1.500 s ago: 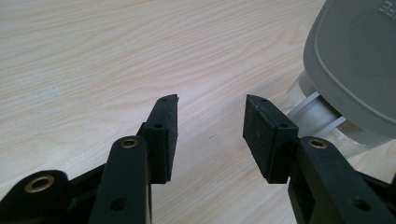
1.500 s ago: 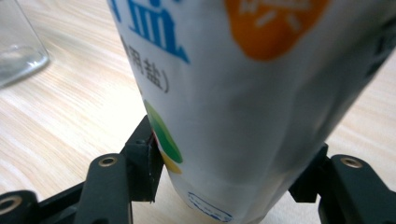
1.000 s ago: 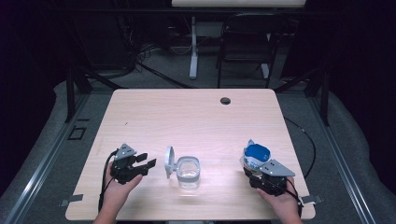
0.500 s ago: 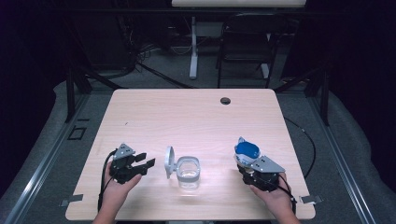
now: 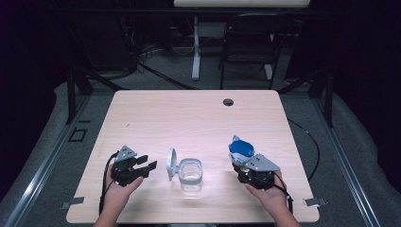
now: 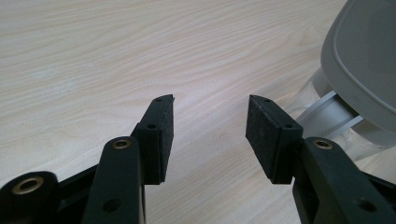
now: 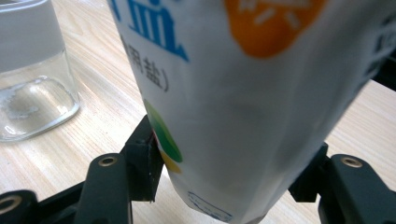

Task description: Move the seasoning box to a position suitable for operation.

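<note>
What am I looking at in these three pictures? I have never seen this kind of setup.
A person sits at a wooden table and holds a hand tool with two black jaws in each hand. One picture looks down from above; the other two come from cameras riding on the tools, looking along their jaws. The left gripper is open with nothing between its jaws. The right gripper is clamped on a white pouch with blue and orange print. Between the two hands stands a clear glass jar, its grey hinged lid flipped open. A small dark hole sits near the table's far edge.
</note>
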Available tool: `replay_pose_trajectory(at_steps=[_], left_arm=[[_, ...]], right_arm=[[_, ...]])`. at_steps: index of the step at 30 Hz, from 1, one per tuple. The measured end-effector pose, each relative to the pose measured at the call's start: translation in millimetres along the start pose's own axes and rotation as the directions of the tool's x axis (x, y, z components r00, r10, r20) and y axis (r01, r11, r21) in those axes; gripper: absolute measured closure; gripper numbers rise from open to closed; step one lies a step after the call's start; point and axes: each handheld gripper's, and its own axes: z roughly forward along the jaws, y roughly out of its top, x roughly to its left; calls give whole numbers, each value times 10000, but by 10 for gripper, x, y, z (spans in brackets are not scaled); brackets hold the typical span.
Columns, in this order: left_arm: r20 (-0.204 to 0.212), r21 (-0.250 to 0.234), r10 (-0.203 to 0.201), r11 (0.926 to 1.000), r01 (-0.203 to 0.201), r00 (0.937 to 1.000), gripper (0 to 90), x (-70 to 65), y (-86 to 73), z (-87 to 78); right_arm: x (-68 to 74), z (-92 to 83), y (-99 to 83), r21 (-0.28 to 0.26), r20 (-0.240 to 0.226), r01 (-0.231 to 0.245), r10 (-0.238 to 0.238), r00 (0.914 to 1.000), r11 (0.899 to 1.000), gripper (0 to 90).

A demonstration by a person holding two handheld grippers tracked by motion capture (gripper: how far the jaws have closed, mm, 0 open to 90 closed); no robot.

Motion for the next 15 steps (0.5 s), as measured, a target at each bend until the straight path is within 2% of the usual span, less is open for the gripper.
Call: replay_pose_trajectory(at_steps=[2,3,4,8,10,15], left_arm=[[7,67,-16,10000,16,10000,522,6,1,-4],[7,67,-16,10000,16,10000,522,6,1,-4],[16,42,-7,10000,7,10000,521,11,-2,-1],[26,58,5,10000,-5,10000,521,18,-2,-6],[13,43,6,10000,-6,10000,522,22,-3,-9],[20,84,-3,10000,3,10000,522,23,-1,-12]], right_arm=[[26,35,39,27,-17,297,-297,9996,9996,403],[26,35,39,27,-17,297,-297,9996,9996,403],[49,55,63,92,70,589,-590,9982,9982,403],[84,87,94,141,115,892,-894,9959,9959,403],[118,110,121,212,194,1234,-1238,9921,9921,403],[152,124,151,329,265,1566,-1575,9872,9871,404]])
